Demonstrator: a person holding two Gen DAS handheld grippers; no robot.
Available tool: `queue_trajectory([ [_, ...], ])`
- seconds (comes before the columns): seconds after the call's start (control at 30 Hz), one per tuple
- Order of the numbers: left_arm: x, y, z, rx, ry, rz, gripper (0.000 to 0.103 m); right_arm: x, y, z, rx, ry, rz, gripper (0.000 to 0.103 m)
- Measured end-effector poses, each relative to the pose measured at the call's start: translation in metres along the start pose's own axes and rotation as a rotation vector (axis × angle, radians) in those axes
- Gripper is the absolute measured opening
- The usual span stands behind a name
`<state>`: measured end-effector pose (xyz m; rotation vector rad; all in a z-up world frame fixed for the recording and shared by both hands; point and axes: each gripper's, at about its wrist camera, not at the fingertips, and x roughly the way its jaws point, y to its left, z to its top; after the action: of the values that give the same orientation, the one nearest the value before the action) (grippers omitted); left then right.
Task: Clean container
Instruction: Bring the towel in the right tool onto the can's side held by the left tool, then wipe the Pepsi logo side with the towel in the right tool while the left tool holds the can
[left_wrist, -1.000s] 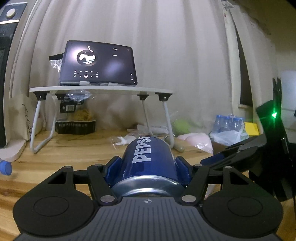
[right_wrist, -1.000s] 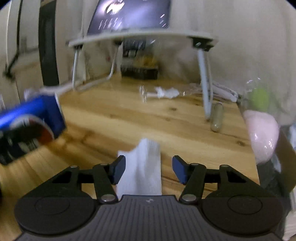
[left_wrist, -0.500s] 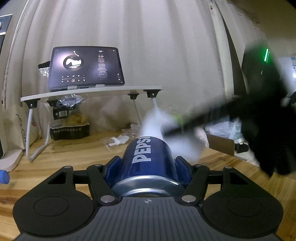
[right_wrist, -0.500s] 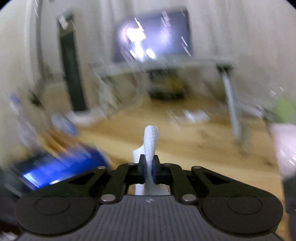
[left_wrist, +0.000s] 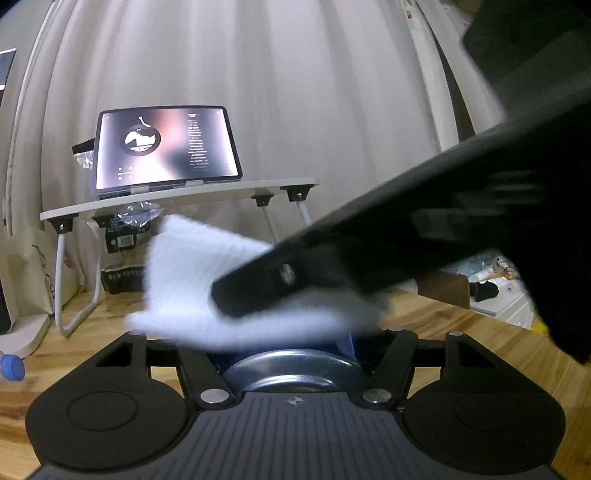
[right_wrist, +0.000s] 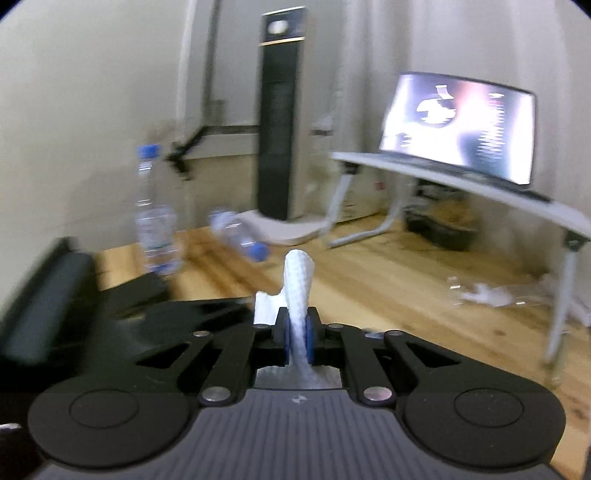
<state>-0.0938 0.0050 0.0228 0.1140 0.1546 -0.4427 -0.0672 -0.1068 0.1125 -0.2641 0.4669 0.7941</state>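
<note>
My left gripper is shut on a blue Pepsi can, held lying along the fingers with its silver end toward the camera. A white paper towel lies over the top of the can and hides its label. My right gripper is shut on that paper towel, which stands up between its blue pads. In the left wrist view the right gripper reaches in from the right, over the can.
A white folding lap table with a lit tablet stands on the wooden floor behind. Water bottles stand and lie to the left by a black tower. Plastic wrappers lie under the table.
My right gripper shut on the paper towel, lifted it from the floor and swung it left over the can. The towel now covers the can's label.
</note>
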Motion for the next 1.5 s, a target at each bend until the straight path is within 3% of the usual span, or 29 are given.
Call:
queue_trajectory([
  [0.13,0.000,-0.001,0.001,0.013,0.000,-0.001,0.067,-0.007,0.019,0.002,-0.042,0.018,0.037,0.011],
  [0.47,-0.003,-0.014,0.001,0.096,-0.024,0.005,0.067,0.021,-0.019,0.015,-0.075,0.056,-0.206,0.011],
  [0.87,0.000,0.003,0.002,-0.002,-0.001,0.004,0.066,0.005,0.018,0.008,-0.040,0.063,0.005,0.012],
  [0.97,-0.001,0.000,0.002,0.016,-0.008,0.005,0.067,0.000,0.018,0.007,-0.064,0.050,-0.023,0.012],
  [1.2,-0.004,-0.005,0.003,0.049,-0.039,0.011,0.067,0.007,-0.028,0.007,-0.025,0.002,-0.207,0.014],
  [1.4,-0.003,-0.001,0.004,0.033,-0.040,0.017,0.067,0.002,-0.021,0.005,-0.007,-0.021,-0.140,0.017],
  [1.5,0.000,0.004,0.005,0.007,-0.026,0.011,0.067,-0.001,-0.001,0.000,-0.037,-0.008,-0.023,0.017],
])
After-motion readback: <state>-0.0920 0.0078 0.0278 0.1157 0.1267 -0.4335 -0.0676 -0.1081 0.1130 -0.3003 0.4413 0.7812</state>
